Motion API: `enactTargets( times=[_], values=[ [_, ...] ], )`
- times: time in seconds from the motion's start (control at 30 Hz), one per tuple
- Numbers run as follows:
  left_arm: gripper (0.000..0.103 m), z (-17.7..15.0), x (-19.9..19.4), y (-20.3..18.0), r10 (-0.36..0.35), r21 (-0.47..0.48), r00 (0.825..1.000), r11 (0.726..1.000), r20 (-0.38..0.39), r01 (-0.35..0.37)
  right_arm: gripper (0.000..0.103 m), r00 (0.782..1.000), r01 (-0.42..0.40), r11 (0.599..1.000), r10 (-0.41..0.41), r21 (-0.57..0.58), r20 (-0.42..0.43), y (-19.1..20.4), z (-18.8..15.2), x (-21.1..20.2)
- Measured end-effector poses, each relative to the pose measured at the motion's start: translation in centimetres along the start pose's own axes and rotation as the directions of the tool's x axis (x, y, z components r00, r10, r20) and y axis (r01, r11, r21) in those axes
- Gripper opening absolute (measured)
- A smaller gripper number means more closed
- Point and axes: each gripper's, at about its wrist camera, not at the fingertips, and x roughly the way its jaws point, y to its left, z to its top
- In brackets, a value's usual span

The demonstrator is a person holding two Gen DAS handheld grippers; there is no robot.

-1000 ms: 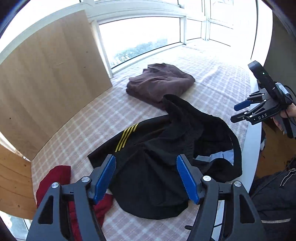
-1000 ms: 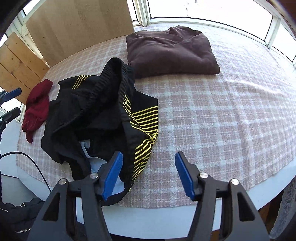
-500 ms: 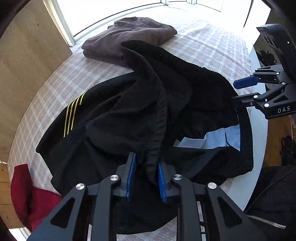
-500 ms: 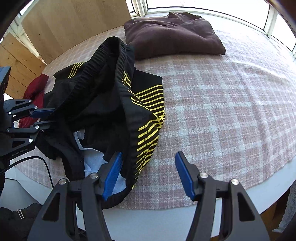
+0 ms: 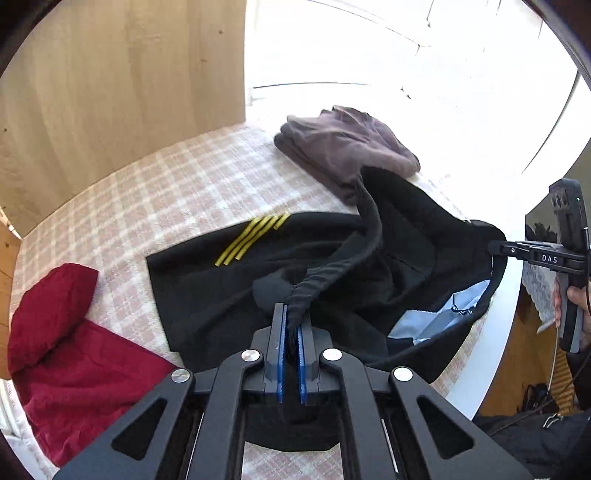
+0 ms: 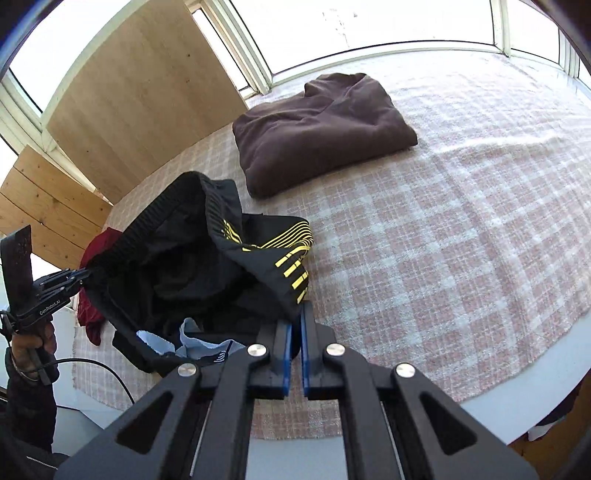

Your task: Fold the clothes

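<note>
My left gripper (image 5: 290,325) clenches the black shorts' (image 5: 332,266) ribbed waistband. My right gripper (image 6: 295,328) pinches the striped edge, apparently to spread them for folding.

Checked cloth (image 6: 461,229) covering table; wooden panel (image 5: 122,88); bright windows (image 6: 388,26).

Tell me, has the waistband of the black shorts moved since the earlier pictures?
Yes. The waistband has been lifted off the checked cloth, away from the folded brown garment, stretched between both shut grippers.
</note>
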Motion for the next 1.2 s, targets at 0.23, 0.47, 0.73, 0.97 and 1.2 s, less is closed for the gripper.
enactTargets(
  times=[0.23, 0.47, 0.73, 0.97, 1.2],
  values=[
    [0.004, 3.4, -6.7, 3.7, 0.067, -0.066, 0.977, 0.996, 0.202, -0.055, 0.004, 0.993, 0.009, 0.995, 0.002, -0.096, 0.116, 5.0, 6.3, -2.4],
    [0.004, 0.0, -5.7, 5.2, 0.104, -0.093, 0.986, 0.991, 0.127, -0.092, 0.013, 0.988, 0.115, 0.969, -0.133, -0.218, -0.072, 7.0, 5.1, 3.0],
    [0.004, -5.8, -1.0, 4.7, 0.075, -0.159, 0.997, 0.984, -0.029, -0.079, 0.043, 0.917, 0.298, 0.845, -0.383, -0.444, -0.114, 5.9, 2.5, 7.3],
    [0.004, -5.3, -1.3, 4.3, 0.094, -0.149, 0.995, 0.984, -0.015, -0.096, 0.046, 0.896, 0.327, 0.756, -0.44, -0.567, -0.069, 6.6, 3.5, 7.3],
    [0.004, -5.3, -0.6, 3.8, 0.098, -0.129, 0.995, 0.986, -0.031, -0.102, 0.059, 0.913, 0.286, 0.706, -0.407, -0.648, -0.04, 6.9, 4.3, 7.5]
  ],
)
